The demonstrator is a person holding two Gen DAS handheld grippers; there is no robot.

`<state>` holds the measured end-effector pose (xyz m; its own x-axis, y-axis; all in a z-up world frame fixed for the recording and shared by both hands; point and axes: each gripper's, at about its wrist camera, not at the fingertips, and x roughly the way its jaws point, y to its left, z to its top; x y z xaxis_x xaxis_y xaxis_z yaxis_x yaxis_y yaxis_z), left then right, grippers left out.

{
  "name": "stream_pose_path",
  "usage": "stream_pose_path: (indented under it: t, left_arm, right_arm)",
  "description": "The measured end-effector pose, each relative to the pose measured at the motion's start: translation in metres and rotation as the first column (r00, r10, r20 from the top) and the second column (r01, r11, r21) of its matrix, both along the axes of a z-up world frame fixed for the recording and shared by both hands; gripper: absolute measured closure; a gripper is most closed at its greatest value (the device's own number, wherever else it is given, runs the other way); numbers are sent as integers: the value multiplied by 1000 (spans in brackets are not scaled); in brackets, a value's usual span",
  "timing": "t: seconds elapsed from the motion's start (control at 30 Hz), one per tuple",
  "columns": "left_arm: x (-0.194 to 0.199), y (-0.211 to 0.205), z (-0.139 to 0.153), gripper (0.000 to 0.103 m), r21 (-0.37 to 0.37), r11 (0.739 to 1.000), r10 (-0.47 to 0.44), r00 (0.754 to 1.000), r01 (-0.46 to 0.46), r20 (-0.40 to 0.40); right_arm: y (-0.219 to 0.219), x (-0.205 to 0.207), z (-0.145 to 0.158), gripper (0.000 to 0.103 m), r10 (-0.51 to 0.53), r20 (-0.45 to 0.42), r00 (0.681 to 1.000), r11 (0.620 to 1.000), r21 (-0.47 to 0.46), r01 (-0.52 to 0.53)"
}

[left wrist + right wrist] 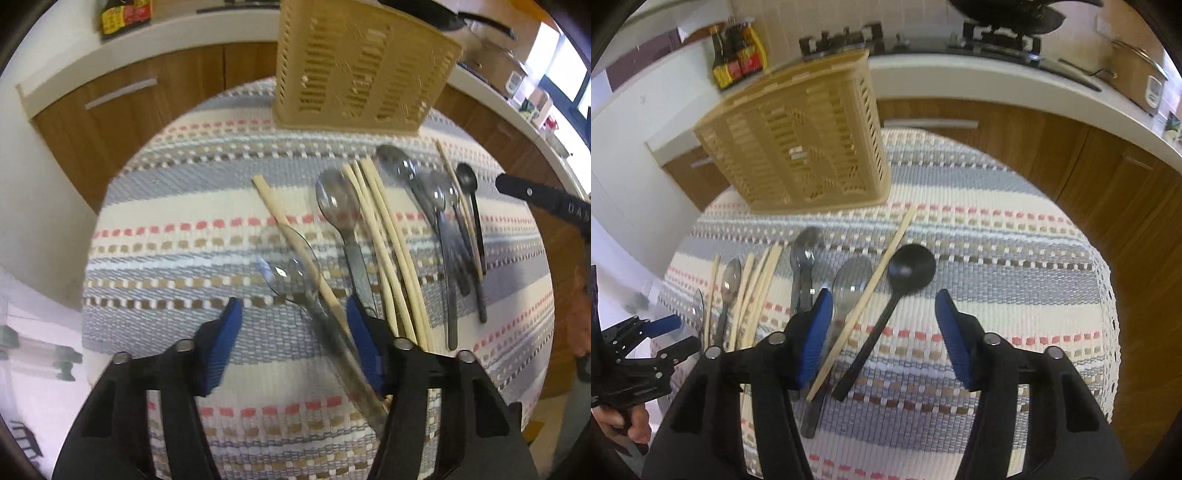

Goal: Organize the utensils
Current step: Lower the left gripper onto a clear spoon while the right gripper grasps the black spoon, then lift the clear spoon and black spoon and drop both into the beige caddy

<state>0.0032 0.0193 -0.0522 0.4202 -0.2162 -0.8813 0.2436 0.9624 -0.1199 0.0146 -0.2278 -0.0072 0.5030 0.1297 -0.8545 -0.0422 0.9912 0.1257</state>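
A beige slotted utensil holder (360,70) stands at the far edge of the striped cloth; it also shows in the right wrist view (801,147). Several clear grey plastic spoons (338,206), bamboo chopsticks (388,240) and a black spoon (910,269) lie on the cloth. My left gripper (293,317) is open, low over a clear spoon (295,273) and a single chopstick (295,240) that run between its fingers. My right gripper (884,306) is open above the black spoon's handle and a chopstick (868,291).
The striped cloth (997,258) covers a small round table. Wooden cabinets (1071,155) and a white counter with sauce bottles (737,55) and a stove (997,37) stand behind. The left gripper shows at the right view's left edge (661,332).
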Motion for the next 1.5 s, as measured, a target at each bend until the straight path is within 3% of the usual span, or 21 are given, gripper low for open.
stream_pose_path:
  t: [0.1, 0.23, 0.3, 0.4, 0.5, 0.63, 0.77, 0.87, 0.97, 1.03, 1.1, 1.13, 1.27, 1.33, 1.5]
  left_arm:
    - [0, 0, 1, 55, 27, 1000, -2, 1000, 2, 15]
    - [1, 10, 3, 62, 9, 1000, -1, 1000, 1, 13]
    - [4, 15, 2, 70, 8, 1000, 0, 1000, 0, 14]
    - [6, 21, 2, 73, -16, 1000, -7, 1000, 7, 5]
    - [7, 24, 3, 75, -45, 999, -16, 1000, 16, -8]
    - [12, 32, 3, 77, -87, 996, -35, 999, 32, -35]
    - [13, 27, 5, 77, -45, 996, -83, 995, 80, -54]
    - [14, 17, 5, 56, -15, 995, -99, 991, 98, -91]
    - [13, 0, 4, 55, 72, 991, -104, 991, 110, -86]
    - [13, -3, 5, 63, 63, 992, -105, 990, 111, -96]
    - [14, -3, 5, 89, 66, 993, -95, 991, 102, -98]
    - [13, -4, 4, 91, 89, 992, -85, 993, 92, -83]
    - [11, -3, 4, 92, 66, 995, -65, 996, 68, -55]
    - [8, 0, 6, 93, 42, 997, -57, 998, 58, -38]
    - [3, 9, 28, 93, -52, 998, -38, 998, 40, 52]
  right_arm:
    - [-6, 7, -10, 63, -4, -80, 997, 998, 55, 8]
    - [-10, 12, -20, 66, -28, -139, 990, 999, 22, 31]
    - [-14, 19, -25, 69, -46, -163, 986, 998, 32, 52]
    - [-16, 32, -35, 70, -50, -214, 976, 995, 69, 67]
    - [-10, 39, -36, 79, -67, -213, 975, 998, -5, 67]
    - [1, 42, -36, 82, -49, -221, 974, 997, -67, 35]
    - [9, 45, -38, 86, -13, -233, 972, 992, -128, -17]
    - [11, 47, -38, 86, 10, -264, 965, 989, -141, -49]
    - [13, 52, -38, 86, 23, -288, 957, 987, -148, -68]
    - [14, 55, -39, 88, 41, -285, 958, 985, -152, -87]
    - [12, 53, -38, 98, 44, -276, 960, 988, -133, -83]
    - [17, 53, -39, 98, 47, -267, 963, 989, -125, -83]
    - [10, 41, -32, 98, 57, -202, 978, 990, -115, -82]
    - [7, 33, -27, 98, 74, -174, 982, 993, -75, -89]
    - [9, 10, -1, 98, 111, -59, 992, 990, -77, -115]
